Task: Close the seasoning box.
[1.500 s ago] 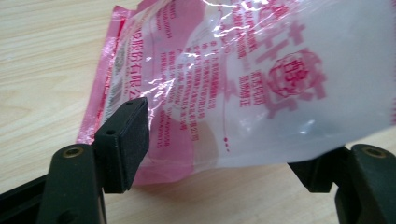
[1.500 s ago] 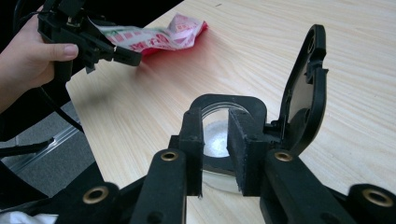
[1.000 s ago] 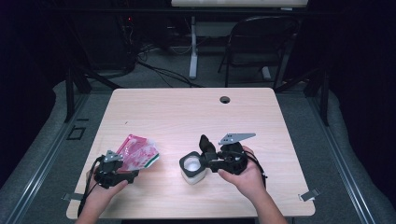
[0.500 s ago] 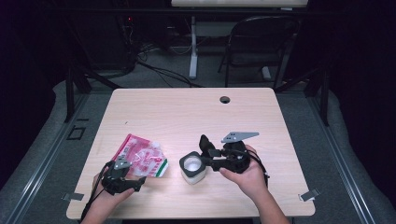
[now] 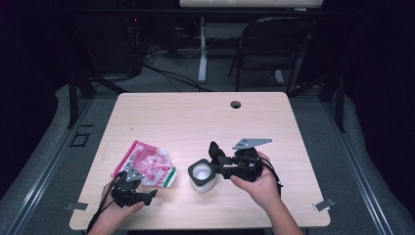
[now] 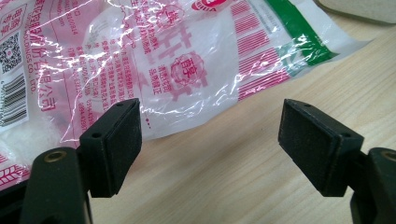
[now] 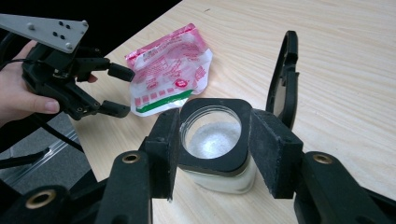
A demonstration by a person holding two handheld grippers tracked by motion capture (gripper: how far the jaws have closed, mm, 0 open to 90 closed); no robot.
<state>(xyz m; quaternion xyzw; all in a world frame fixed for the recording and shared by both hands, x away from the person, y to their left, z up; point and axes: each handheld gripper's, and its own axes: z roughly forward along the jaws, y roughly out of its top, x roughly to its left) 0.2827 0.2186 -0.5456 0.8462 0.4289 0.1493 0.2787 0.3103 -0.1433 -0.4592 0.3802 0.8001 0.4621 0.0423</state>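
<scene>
A pink, white and green plastic bag (image 5: 147,164) lies flat on the wooden table (image 5: 195,122), at the front left. My left gripper (image 5: 147,187) is open at the bag's near edge; in the left gripper view its pads (image 6: 116,144) stand wide apart, with the bag (image 6: 163,60) just ahead of them. A small jar (image 5: 201,175) with a black collar holds white granules, and its flip lid (image 7: 282,74) stands up open. My right gripper (image 7: 212,144) has just been closing, with the jar (image 7: 212,105) between its pads, which now touch the collar on both sides.
A round cable hole (image 5: 236,104) sits near the table's far edge. A folding chair (image 5: 274,49) and a desk leg stand on the floor behind the table. Bare wood stretches across the table's far half and right side.
My left gripper has slid towards the table's near edge and slightly right, coming off the bag's left part. The right hand and the jar have stayed put.
</scene>
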